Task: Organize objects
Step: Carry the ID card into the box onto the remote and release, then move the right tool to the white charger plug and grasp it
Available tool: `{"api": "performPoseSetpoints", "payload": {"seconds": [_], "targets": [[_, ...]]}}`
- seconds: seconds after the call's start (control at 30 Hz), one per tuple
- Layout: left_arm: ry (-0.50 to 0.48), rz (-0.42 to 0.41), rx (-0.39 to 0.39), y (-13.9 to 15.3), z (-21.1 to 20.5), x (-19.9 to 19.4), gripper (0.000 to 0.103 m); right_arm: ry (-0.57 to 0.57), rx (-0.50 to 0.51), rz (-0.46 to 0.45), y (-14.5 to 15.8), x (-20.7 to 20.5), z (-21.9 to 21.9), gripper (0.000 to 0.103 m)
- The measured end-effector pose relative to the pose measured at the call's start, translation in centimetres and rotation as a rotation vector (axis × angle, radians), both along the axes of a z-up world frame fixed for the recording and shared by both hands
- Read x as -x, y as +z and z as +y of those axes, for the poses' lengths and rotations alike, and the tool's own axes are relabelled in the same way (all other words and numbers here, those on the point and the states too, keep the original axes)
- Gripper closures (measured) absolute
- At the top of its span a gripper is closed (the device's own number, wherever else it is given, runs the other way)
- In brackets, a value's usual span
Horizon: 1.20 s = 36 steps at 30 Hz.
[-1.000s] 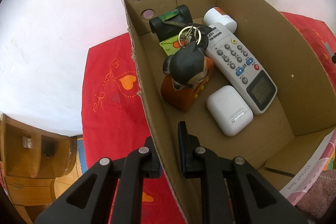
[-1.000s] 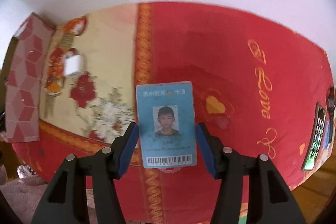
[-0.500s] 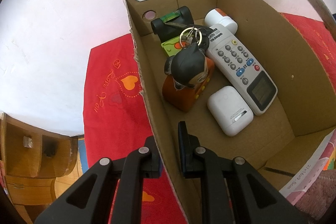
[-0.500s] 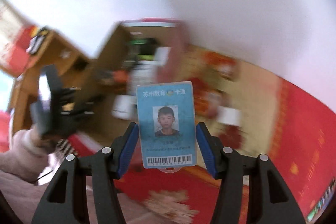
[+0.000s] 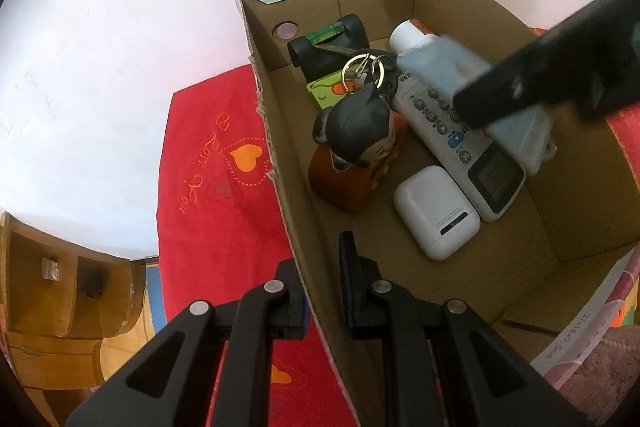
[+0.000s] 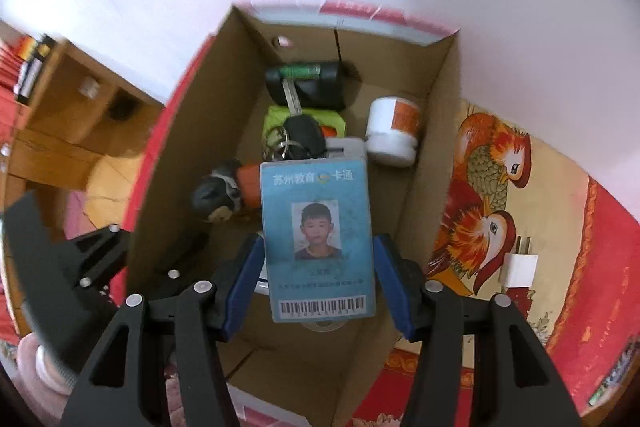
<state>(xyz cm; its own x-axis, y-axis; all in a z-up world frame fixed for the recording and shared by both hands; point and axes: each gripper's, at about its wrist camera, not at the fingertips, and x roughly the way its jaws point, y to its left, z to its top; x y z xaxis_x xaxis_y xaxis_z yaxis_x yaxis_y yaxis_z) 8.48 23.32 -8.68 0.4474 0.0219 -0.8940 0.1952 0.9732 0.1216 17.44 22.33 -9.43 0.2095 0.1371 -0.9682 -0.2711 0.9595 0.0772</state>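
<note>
Since the earlier frames, the right gripper has carried the card from above the red cloth to a position over the open box. The left gripper has not moved.

**Gripper state**
- Right: jaws part open, pads pressing both long edges of the card. The card is held clear of the box floor.
- Left: jaws nearly closed, clamped on the near-left wall of the box, one finger inside and one outside. It steadies the box.

**Progress**
- Already in the box: remote, white case, figurine, keys, bottle, a black item and a green item at the far end.
- In hand: the card, above the remote and the figurine, not yet released.
- Left outside: a white plug on the patterned cloth beside the box. A dark object shows at the lower right edge of the right wrist view; its type cannot be told.
- Judgement: most of the sorting is done. Remaining steps are to lower and release the card, then fetch the plug.

**Card orientation**
- Long axis runs along the gripper's pointing line and roughly along the box length.
- Printed face is toward the right wrist camera. The title end points to the far wall; the barcode end is nearest the camera.
</note>
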Motion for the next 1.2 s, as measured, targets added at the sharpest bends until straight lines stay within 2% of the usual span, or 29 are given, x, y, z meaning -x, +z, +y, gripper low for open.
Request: {"api": "performPoseSetpoints", "payload": {"seconds": [0.2,0.37,0.47,0.6,0.73,0.8,0.9,1.03,1.2], "targets": [[-0.009,0.0,0.0,-0.1,0.0,0.0,0.092,0.008,0.109,-0.009,-1.6,-0.1,1.3,0.045],[-0.012,0.004,0.005,-0.3,0.3,-0.1,0.092,0.001,0.14,-0.041,-1.4,0.0,2.1,0.045],[-0.017,0.004,0.006,-0.2,0.3,-0.1,0.092,-0.017,0.149,-0.081,-0.6,0.0,1.9,0.039],[-0.02,0.005,0.006,-0.2,0.3,-0.1,0.092,-0.018,0.088,-0.113,1.9,0.3,0.8,0.039],[-0.022,0.005,0.008,-0.3,0.3,0.0,0.092,-0.034,0.055,-0.216,5.6,1.4,-2.5,0.038],[-0.023,0.005,0.01,-0.3,0.4,-0.1,0.092,-0.062,0.054,-0.231,6.0,1.6,-4.6,0.038],[-0.025,0.005,0.01,-0.3,0.4,-0.1,0.092,-0.133,0.049,-0.199,5.0,1.4,-8.8,0.038],[-0.028,0.007,0.008,-0.4,0.5,-0.2,0.092,-0.267,0.042,-0.123,1.4,1.3,-14.4,0.038],[-0.031,0.012,0.002,-0.4,0.4,-0.3,0.092,-0.317,0.042,-0.075,-3.1,0.4,-16.9,0.038]]}}
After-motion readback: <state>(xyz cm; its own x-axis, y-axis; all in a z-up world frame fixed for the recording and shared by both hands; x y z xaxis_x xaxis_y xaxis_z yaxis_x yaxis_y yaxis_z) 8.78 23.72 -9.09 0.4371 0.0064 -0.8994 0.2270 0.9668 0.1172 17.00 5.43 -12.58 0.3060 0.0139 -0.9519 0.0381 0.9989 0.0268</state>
